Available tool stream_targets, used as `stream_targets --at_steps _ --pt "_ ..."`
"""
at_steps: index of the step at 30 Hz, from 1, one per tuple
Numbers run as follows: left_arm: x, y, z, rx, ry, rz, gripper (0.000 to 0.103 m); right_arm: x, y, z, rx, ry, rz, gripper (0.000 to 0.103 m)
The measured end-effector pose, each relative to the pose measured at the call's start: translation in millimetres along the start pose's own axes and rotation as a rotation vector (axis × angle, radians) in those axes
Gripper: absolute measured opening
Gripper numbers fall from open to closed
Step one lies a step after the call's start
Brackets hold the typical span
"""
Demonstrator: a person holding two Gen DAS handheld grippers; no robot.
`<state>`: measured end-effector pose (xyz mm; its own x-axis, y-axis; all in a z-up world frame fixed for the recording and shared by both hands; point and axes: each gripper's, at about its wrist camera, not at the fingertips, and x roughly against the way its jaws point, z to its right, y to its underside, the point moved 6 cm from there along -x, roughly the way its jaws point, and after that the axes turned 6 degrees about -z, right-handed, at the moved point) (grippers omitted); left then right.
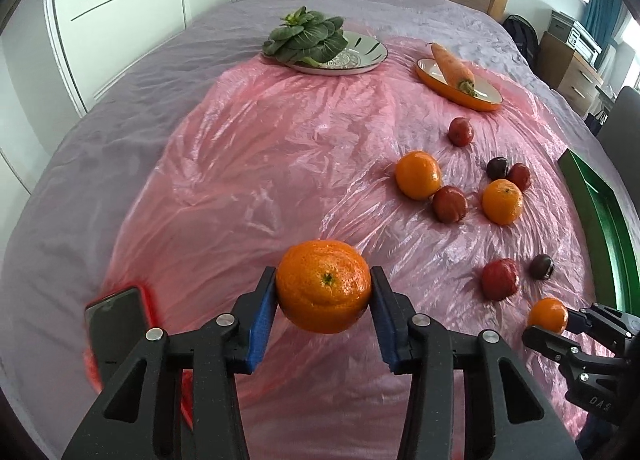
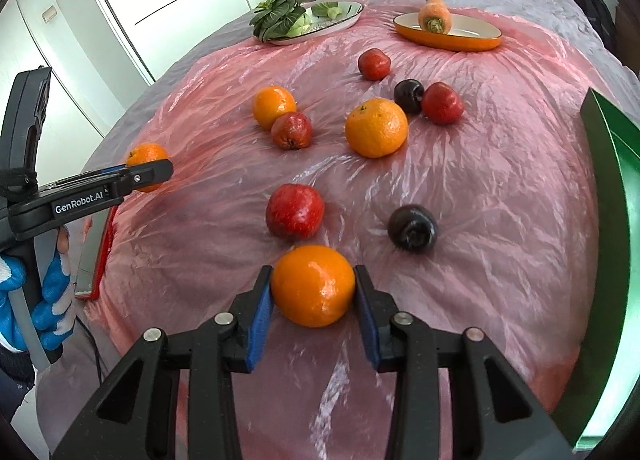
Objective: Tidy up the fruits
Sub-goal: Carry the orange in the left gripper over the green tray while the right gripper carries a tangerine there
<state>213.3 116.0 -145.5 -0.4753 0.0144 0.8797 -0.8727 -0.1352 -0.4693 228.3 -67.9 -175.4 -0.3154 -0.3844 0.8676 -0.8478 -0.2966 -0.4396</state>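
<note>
The left gripper point(image 1: 324, 288) pinches an orange point(image 1: 323, 286) between its blue pads, holding it clear of the pink plastic sheet point(image 1: 248, 163) that covers the bed. The right gripper point(image 2: 314, 288) likewise clamps a second orange point(image 2: 313, 286) between its pads, just above the sheet.

Taking the green tray point(image 2: 612, 163) at the right edge of the sheet as landmark: two more oranges point(image 2: 376, 127) point(image 2: 274, 105) lie on the sheet well to its left, with red fruits point(image 2: 295, 211) point(image 2: 442, 103) and dark plums point(image 2: 412, 227) point(image 2: 408, 95) scattered between them and the tray. The nearer plum lies closest to the tray. Farther from the tray, toward the head of the bed, an orange dish point(image 2: 448, 37) carries a carrot point(image 2: 435, 15), and left of it a pale plate point(image 2: 320, 25) holds leafy greens point(image 2: 280, 13). A phone in a red case point(image 1: 116, 332) lies at the sheet's opposite edge, far from the tray. A gloved hand point(image 2: 52, 292) grips the left tool's handle.
</note>
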Motion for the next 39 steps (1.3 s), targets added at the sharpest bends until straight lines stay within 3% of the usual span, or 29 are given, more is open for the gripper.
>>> stream_targets --at_steps 10,23,32,39 --pt "33 8 35 -0.044 0.022 0.016 0.039 52 26 18 -0.047 0.007 0.049 0.041" --pt "51 2 171 -0.194 0.165 0.009 0.039 125 59 120 -0.172 0.123 0.129 0.041" --pt "46 -22 298 -0.339 0.283 0.019 0.039 157 33 224 -0.214 0.255 0.184 0.041" --pt "9 -31 376 -0.415 0.318 -0.036 0.039 151 0 298 -0.251 0.297 0.162 0.041"
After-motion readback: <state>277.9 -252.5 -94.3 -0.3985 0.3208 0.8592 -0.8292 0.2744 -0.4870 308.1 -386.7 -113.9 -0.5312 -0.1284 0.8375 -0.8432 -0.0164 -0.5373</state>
